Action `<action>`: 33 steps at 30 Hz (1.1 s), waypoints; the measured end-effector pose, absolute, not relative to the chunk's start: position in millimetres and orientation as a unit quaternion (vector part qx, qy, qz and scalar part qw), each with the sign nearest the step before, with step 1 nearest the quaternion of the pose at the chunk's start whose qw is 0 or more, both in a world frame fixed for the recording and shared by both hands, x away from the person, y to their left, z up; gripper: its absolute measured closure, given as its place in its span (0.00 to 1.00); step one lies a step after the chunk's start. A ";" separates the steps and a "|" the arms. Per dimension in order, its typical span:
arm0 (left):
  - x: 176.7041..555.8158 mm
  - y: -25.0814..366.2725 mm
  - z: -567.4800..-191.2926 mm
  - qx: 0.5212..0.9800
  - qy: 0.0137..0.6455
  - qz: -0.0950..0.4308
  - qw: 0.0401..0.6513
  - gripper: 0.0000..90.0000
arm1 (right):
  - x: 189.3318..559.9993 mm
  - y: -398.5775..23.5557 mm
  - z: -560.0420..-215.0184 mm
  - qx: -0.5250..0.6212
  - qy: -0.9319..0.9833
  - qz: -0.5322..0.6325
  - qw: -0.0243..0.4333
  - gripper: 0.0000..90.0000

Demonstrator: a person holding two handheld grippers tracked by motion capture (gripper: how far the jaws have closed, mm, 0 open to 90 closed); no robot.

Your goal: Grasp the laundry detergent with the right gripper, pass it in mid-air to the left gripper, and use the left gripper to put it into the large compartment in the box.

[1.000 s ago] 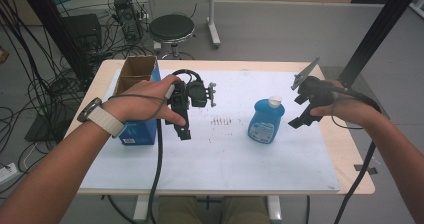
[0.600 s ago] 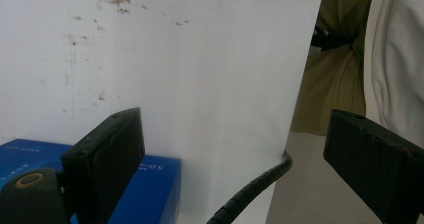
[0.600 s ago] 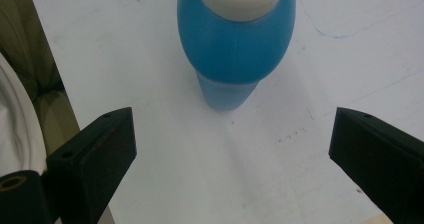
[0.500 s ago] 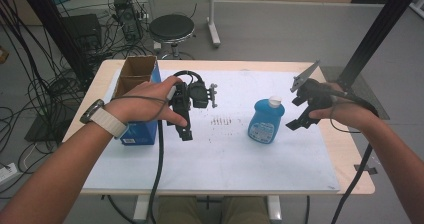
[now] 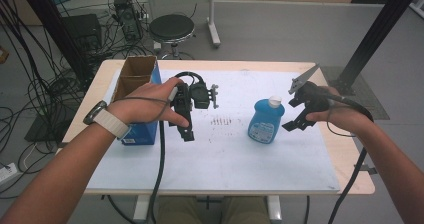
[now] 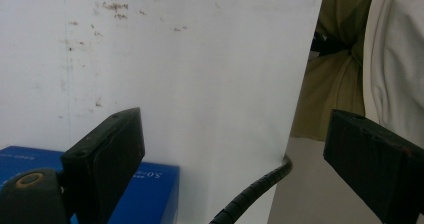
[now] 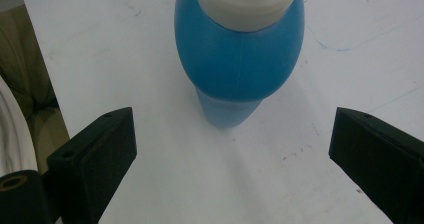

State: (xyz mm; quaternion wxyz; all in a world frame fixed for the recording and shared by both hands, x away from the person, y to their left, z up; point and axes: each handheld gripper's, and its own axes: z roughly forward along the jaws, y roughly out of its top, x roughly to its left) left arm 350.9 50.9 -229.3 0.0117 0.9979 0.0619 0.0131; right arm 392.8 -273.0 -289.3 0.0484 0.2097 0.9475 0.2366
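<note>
A blue bottle with a white cap stands upright on the white sheet, right of the table's middle. My right gripper hovers just to its right, open. In the right gripper view the bottle sits ahead between the wide-apart jaws of that gripper, untouched. My left gripper is held over the sheet left of centre, beside an open blue box. In the left gripper view this gripper is open and empty, with the box's blue corner at the lower left.
The blue box has a brown cardboard inside and stands by the table's left edge. Dark smudges mark the sheet between the grippers. A round stool and floor cables lie beyond the table. A black post rises at the right.
My right gripper has drifted slightly down and left, closer to the bottle. The left hand and its gripper have stayed almost still.
</note>
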 end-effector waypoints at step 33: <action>351.4 54.8 -238.2 0.997 0.068 0.008 0.024 0.11 | 395.1 -268.3 -310.0 0.218 0.932 0.282 0.059 0.07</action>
